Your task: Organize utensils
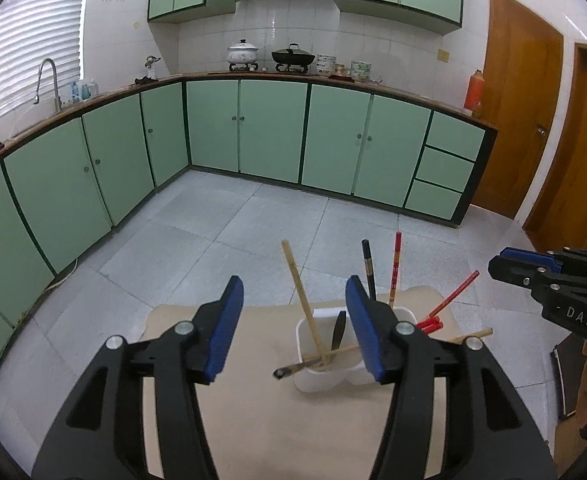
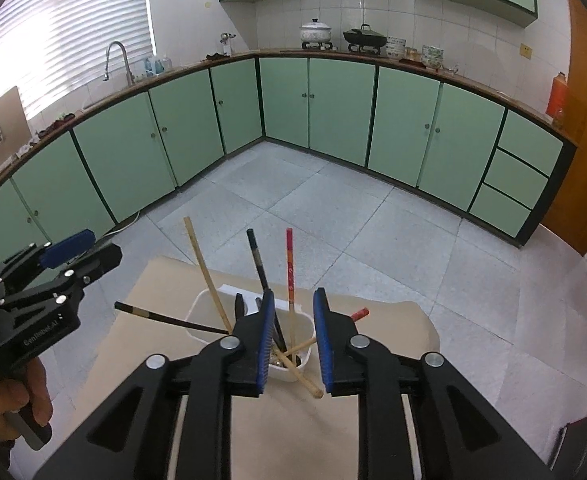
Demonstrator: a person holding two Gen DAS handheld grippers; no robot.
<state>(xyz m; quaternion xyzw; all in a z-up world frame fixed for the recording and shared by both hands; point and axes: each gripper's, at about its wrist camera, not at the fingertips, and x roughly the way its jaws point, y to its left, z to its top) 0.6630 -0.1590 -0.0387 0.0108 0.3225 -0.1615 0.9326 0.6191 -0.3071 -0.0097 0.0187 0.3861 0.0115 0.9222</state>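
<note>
A white utensil holder [image 1: 316, 376] [image 2: 209, 300] stands on a beige table [image 1: 261, 420] [image 2: 165, 280]. Several chopsticks stick out of it: a bamboo one [image 1: 299, 288] [image 2: 207, 276], a black one [image 1: 368, 270] [image 2: 258, 260] and a red one [image 1: 395, 268] [image 2: 290, 268]. Another black one [image 2: 157, 317] and another bamboo one [image 2: 299, 376] lean out over the rim. A red chopstick [image 1: 451, 300] [image 2: 359, 313] lies behind the holder. My left gripper [image 1: 295, 328] is open and empty, just left of the holder. My right gripper [image 2: 293, 338] is open and empty above the holder.
Green kitchen cabinets [image 1: 269, 128] line the far walls, with pots [image 1: 243, 51] on the counter and a sink tap [image 1: 47, 80] at left. Wooden doors [image 1: 513, 120] stand at right. Grey tiled floor [image 1: 233, 232] lies beyond the table's far edge.
</note>
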